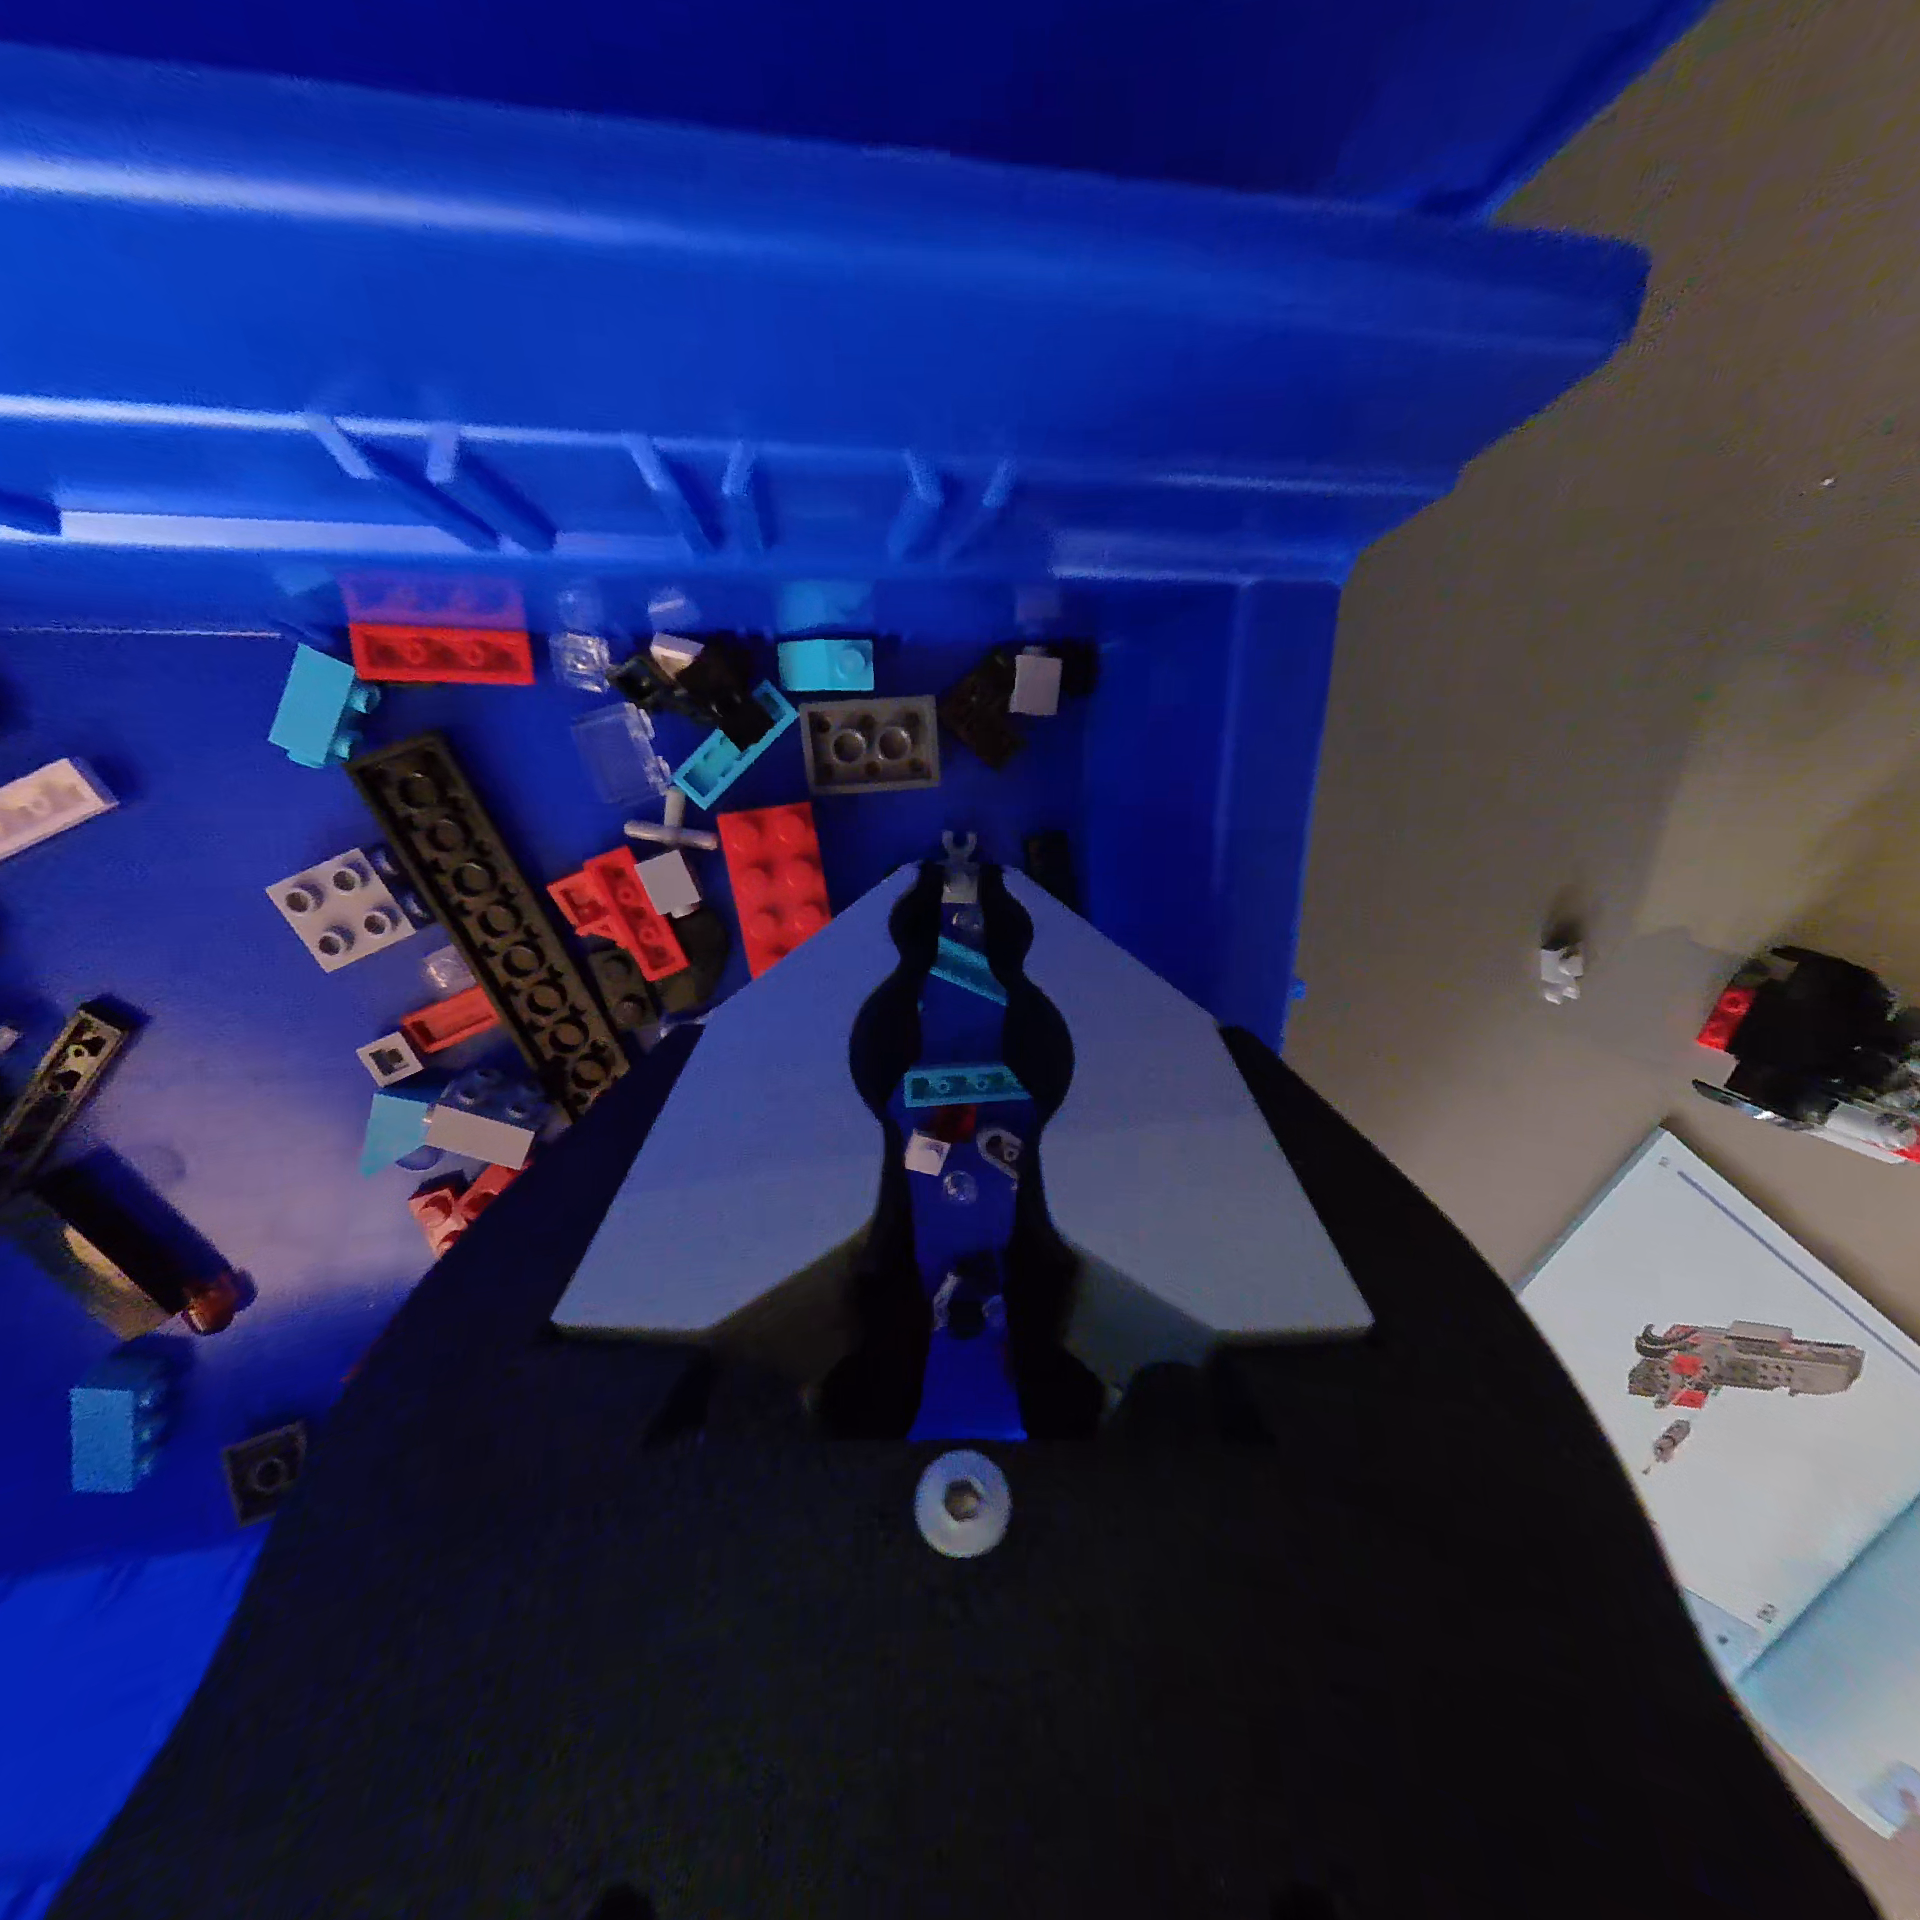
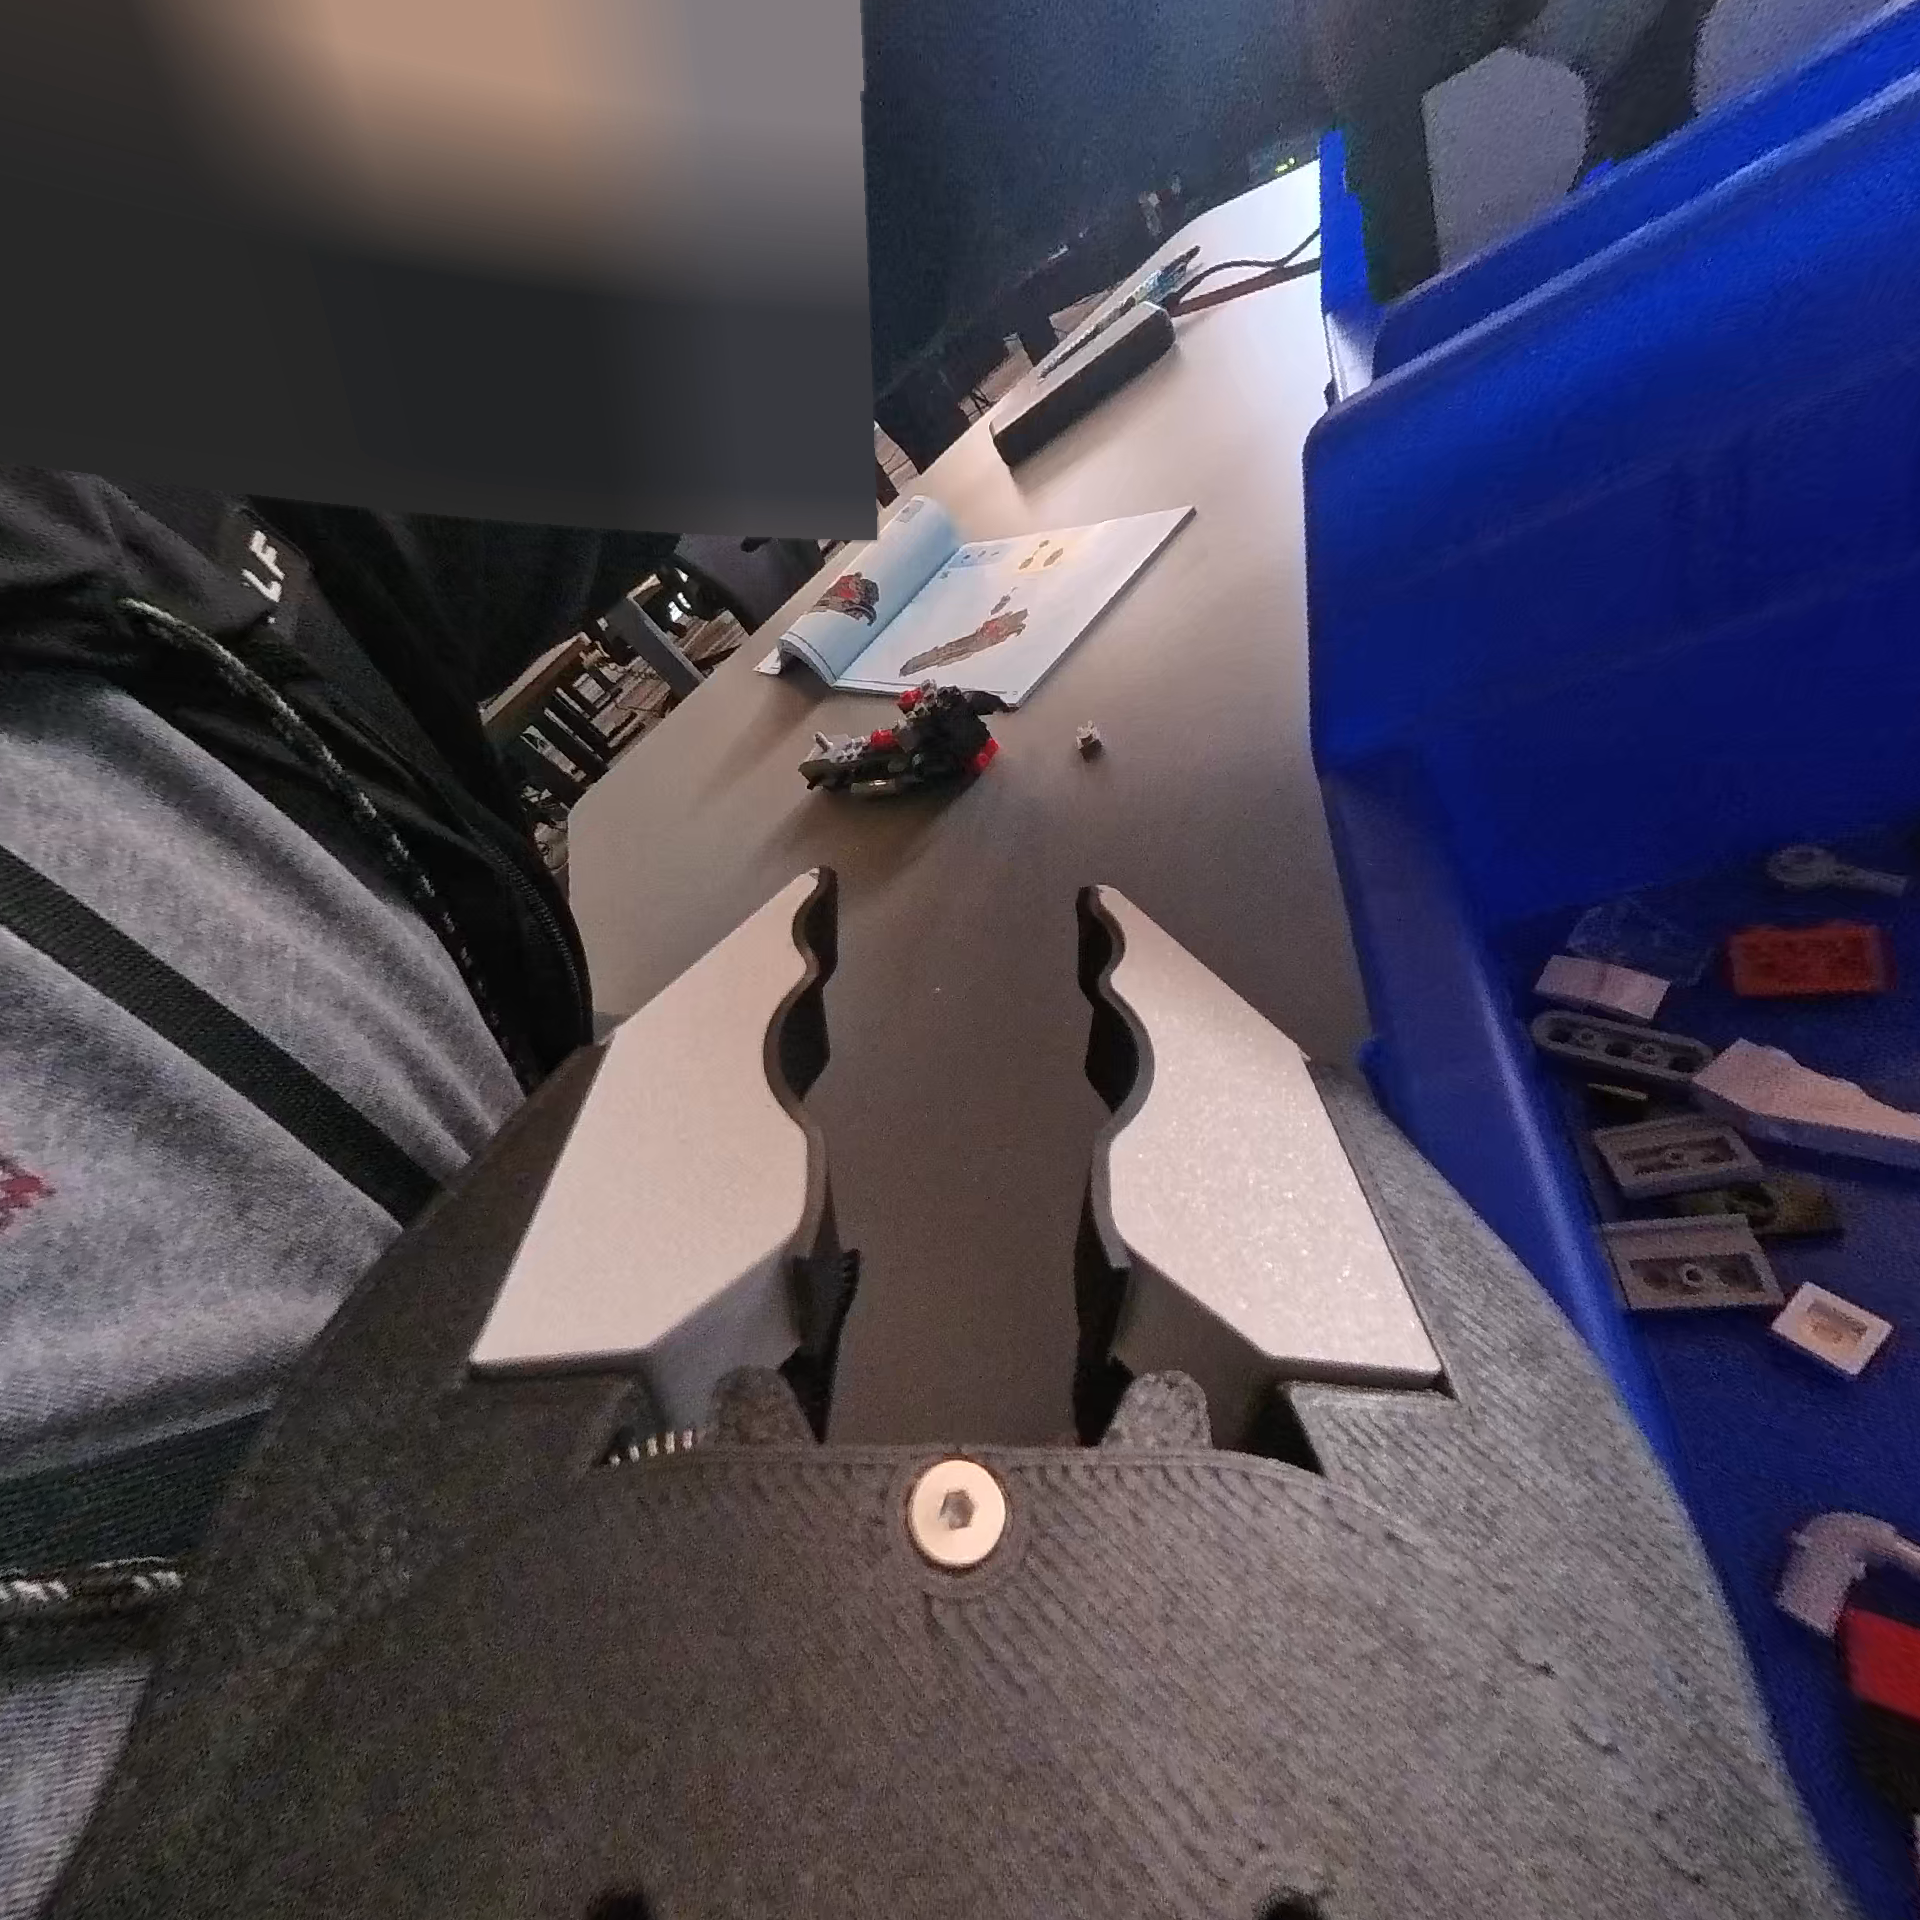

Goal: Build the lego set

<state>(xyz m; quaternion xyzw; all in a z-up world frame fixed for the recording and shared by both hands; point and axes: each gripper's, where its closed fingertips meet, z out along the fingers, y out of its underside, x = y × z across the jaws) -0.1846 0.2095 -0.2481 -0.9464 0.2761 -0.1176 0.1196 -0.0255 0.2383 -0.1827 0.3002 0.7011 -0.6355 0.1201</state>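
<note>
My left gripper (image 1: 961,883) hangs over the blue bin (image 1: 727,312) of loose bricks. Its jaws are nearly together, closed on a small light grey clip piece (image 1: 960,854) at the tips. Red, black, grey and turquoise bricks lie below, among them a long black plate (image 1: 488,914) and a red 2x3 brick (image 1: 777,883). My right gripper (image 2: 956,904) is open and empty above the table, pointing at the part-built black and red model (image 2: 899,748). The model also shows in the left wrist view (image 1: 1818,1060).
The open instruction booklet (image 2: 987,603) lies beyond the model and shows in the left wrist view (image 1: 1745,1382). A small loose piece (image 2: 1089,740) sits beside the model. The bin wall (image 2: 1558,623) stands right of my right gripper. A person's torso (image 2: 208,987) is at left. A black box (image 2: 1086,379) lies farther back. My hands' fingertips stand some 20 cm from each other. Measured from the fingertips, the long black plate (image 1: 488,914) is 8 cm or so from the left gripper and 20 cm from the right.
</note>
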